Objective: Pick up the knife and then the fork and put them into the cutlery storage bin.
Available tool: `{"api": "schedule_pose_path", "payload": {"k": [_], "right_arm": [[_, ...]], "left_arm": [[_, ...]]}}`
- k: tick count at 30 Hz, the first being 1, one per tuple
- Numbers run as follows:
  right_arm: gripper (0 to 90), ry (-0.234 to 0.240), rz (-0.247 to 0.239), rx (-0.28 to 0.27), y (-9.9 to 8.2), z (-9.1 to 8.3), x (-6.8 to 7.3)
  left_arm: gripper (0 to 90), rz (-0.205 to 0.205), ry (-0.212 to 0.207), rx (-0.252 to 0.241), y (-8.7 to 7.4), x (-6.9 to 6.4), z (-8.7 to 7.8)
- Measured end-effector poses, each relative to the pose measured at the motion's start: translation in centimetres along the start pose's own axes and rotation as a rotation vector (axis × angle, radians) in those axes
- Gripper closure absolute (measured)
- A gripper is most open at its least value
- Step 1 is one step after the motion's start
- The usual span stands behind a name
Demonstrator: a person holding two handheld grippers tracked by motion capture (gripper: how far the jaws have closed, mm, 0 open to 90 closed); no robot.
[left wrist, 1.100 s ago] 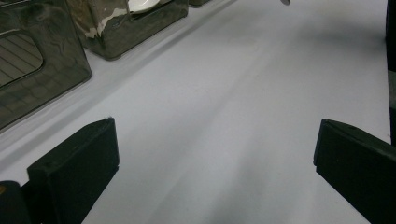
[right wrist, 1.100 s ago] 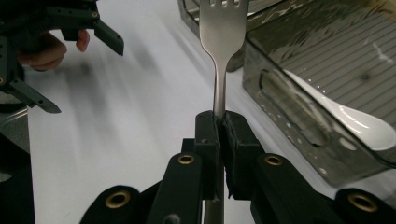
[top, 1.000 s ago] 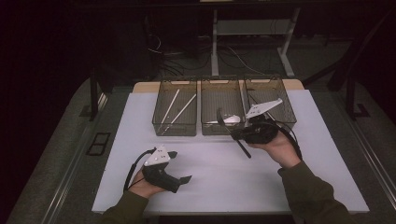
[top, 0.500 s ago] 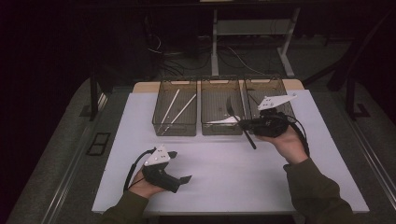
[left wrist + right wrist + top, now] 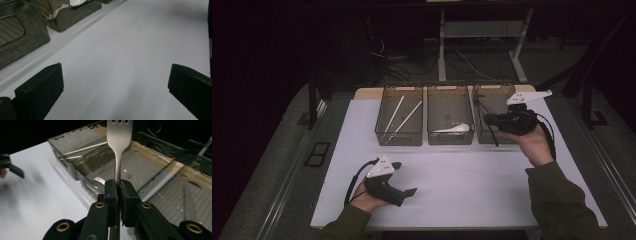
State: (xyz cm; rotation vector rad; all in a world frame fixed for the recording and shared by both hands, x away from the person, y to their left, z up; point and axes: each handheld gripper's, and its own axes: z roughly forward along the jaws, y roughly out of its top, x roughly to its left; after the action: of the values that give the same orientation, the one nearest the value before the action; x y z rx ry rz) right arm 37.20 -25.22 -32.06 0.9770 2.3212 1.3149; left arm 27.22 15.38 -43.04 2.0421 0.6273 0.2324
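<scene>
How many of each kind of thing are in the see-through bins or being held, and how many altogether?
Bins: 3, at left, middle and right.
Chopsticks: 2, in the left bin.
White spoon: 1, in the middle bin.
Fork: 1, clamped in the right tool over the right bin.
Total: 7 things, 4 of them utensils.

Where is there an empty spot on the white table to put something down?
The widest bare patch of the white table top lies in front of the three baskets, between the left tool and the person's right arm. The strip left of the left basket is also free. It is crowded at the back: middle basket, right basket, and the right tool gripping a fork.
</scene>
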Motion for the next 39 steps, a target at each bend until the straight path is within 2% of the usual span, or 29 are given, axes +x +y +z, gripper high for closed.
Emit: {"api": "schedule_pose_path", "payload": {"k": [12,22,25,29,39], "right_arm": [[84.4,-0.136,0.06,0.0,0.5,-1.4,-4.8],[84.4,-0.227,0.089,0.035,-0.2,-0.5,-7.9],[84.4,-0.24,0.1,0.057,-0.6,0.2,-8.6],[84.4,-0.267,0.102,0.113,-1.3,1.2,-9.4],[84.3,-0.278,0.15,0.183,-3.3,2.4,-11.0]], "left_arm": [[0.0,-0.003,-0.002,0.0,0.0,0.0,0.0],[0.0,-0.002,-0.002,0.001,0.0,0.0,0.0],[0.0,-0.003,-0.004,0.0,0.0,0.0,0.0],[0.0,-0.004,-0.006,-0.001,0.0,0.0,0.0],[0.0,-0.005,-0.008,0.001,0.0,0.0,0.1]]}}
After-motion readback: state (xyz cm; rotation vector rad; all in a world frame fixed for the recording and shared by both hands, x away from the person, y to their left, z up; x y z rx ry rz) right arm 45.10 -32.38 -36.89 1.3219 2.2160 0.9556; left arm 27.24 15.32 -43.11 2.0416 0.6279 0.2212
